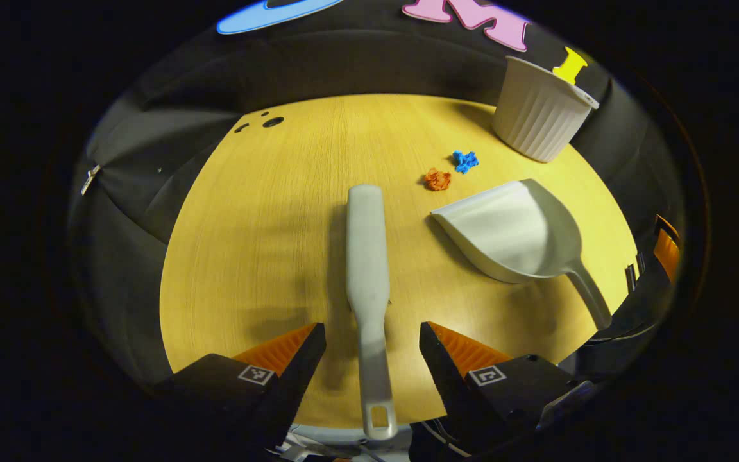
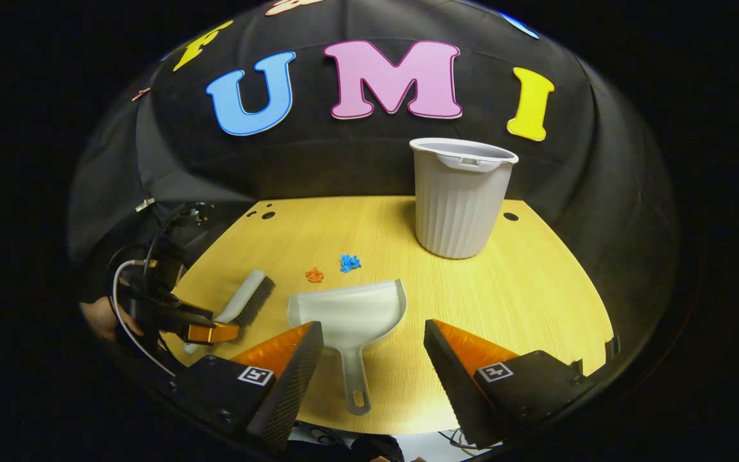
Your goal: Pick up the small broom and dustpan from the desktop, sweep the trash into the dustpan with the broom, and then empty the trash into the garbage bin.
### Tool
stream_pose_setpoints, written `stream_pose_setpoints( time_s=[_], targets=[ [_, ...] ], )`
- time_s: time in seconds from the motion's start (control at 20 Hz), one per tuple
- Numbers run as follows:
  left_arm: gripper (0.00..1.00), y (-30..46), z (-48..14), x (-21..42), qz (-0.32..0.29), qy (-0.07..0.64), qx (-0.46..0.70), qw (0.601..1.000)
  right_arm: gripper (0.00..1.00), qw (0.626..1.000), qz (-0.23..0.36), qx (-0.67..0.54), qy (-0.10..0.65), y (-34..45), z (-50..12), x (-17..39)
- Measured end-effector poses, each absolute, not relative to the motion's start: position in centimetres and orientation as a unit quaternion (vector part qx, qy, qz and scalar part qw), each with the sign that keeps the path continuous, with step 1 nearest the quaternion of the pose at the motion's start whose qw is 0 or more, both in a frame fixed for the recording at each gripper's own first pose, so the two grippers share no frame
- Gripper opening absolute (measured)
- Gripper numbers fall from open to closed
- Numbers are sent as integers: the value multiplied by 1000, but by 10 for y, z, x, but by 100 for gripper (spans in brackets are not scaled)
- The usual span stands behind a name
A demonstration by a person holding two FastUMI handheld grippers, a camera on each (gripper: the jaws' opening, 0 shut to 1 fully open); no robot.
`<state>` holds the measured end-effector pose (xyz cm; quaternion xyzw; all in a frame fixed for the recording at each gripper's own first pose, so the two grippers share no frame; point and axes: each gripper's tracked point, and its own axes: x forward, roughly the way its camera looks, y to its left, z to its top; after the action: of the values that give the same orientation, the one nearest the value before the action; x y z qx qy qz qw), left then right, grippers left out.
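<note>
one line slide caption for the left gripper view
Open left gripper straddles the broom handle; dustpan, two scraps and bin beyond.

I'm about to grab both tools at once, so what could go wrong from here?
1. The broom has a slim handle lying flat between the open left claw; closing off-centre could roll or skid it.
2. The dustpan lies close to the orange scrap and blue scrap; nudging it forward could scatter them.
3. The garbage bin stands just beyond; a wide sweep might knock it.

right gripper view, lower left: broom handle end hid behind left gripper | scraps too small to identify
</note>
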<state>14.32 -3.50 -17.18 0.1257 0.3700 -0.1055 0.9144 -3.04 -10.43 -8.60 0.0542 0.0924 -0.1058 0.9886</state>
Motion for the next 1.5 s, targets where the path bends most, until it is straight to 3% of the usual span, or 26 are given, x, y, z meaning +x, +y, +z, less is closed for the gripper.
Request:
stream_pose_setpoints(
  time_s=[0.2, 0.6, 0.7, 0.85, 1.05, 1.5],
  targets=[
    [93, -35, -184, 161, -98, 406, 122, 901, 99, 986, -106, 72, 108, -103, -98, -25],
    [74, -40, -205, 161, -96, 420, 127, 894, 99, 980, -81, 86, 157, -84, -124, -12],
    [66, -40, -205, 164, -96, 407, 127, 900, 99, 979, -74, 81, 174, -80, -132, -9],
    [31, -37, -202, 167, -90, 397, 108, 907, 99, 974, -63, 82, 202, -72, -149, -5],
    [27, -42, -192, 161, -101, 376, 83, 917, 99, 967, -58, 78, 237, -70, -169, 3],
    [26, -26, -134, 101, -107, 289, 57, 950, 99, 948, -82, 66, 301, -84, -212, 31]
  ],
)
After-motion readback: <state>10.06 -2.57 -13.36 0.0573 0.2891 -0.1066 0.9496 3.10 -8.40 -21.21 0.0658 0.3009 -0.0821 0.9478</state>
